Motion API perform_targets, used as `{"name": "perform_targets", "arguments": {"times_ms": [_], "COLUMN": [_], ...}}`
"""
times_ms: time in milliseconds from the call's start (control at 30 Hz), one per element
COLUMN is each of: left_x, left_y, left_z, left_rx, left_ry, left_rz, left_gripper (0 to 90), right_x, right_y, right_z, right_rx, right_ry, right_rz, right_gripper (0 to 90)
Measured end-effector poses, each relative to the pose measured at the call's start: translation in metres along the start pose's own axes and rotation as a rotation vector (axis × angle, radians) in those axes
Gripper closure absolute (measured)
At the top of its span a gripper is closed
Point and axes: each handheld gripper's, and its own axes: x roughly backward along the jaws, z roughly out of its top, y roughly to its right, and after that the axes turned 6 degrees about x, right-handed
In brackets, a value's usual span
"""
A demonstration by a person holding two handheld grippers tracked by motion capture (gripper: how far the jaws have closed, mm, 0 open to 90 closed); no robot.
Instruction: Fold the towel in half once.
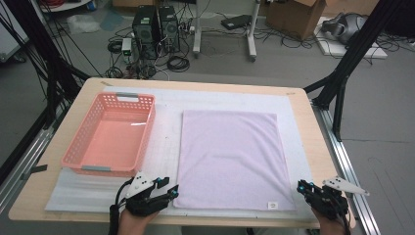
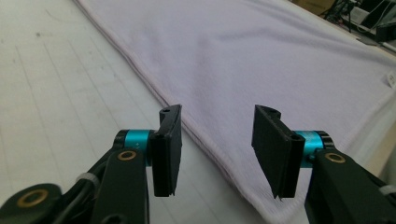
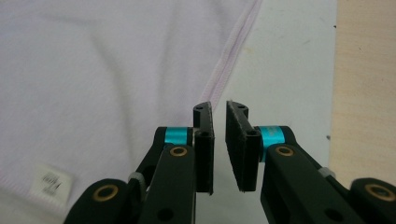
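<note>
A pale lilac towel (image 1: pixel 230 159) lies flat on a white mat (image 1: pixel 166 122), its white label (image 1: pixel 272 204) at the near right corner. My left gripper (image 1: pixel 173 190) rests at the towel's near left corner. In the left gripper view it (image 2: pixel 218 112) stands open, and the towel (image 2: pixel 261 56) hem runs under the gap between the jaws. My right gripper (image 1: pixel 301 185) sits just off the near right corner. In the right gripper view its jaws (image 3: pixel 219 106) stand a narrow slit apart with nothing between them, over the mat beside the towel (image 3: pixel 102 70) hem and right of the label (image 3: pixel 50 183).
A pink plastic basket (image 1: pixel 145 132) stands on the mat left of the towel, with nothing in it. The wooden table's (image 1: pixel 313 142) right edge lies close to my right gripper. Cables, computer towers and boxes sit on the floor beyond the table.
</note>
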Motion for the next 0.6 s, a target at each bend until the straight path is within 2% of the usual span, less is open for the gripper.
{"name": "perform_targets", "arguments": {"times_ms": [267,467,600], "left_x": [-0.014,-0.023,-0.029], "left_y": [-0.01,-0.021,-0.028], "left_z": [0.01,0.02,0.024], "left_rx": [-0.014,-0.012,-0.011], "left_ry": [0.026,0.04,0.039], "left_rz": [-0.024,-0.033,-0.03], "left_gripper": [49.6,47.2,47.2], "right_x": [-0.029,-0.05,-0.066], "right_y": [0.003,0.004,0.006], "right_z": [0.014,0.026,0.031], "right_rx": [0.009,0.011,0.013], "right_ry": [-0.002,-0.021,-0.048], "right_rz": [0.016,0.032,0.025], "right_gripper": [76.1,76.3,76.5]}}
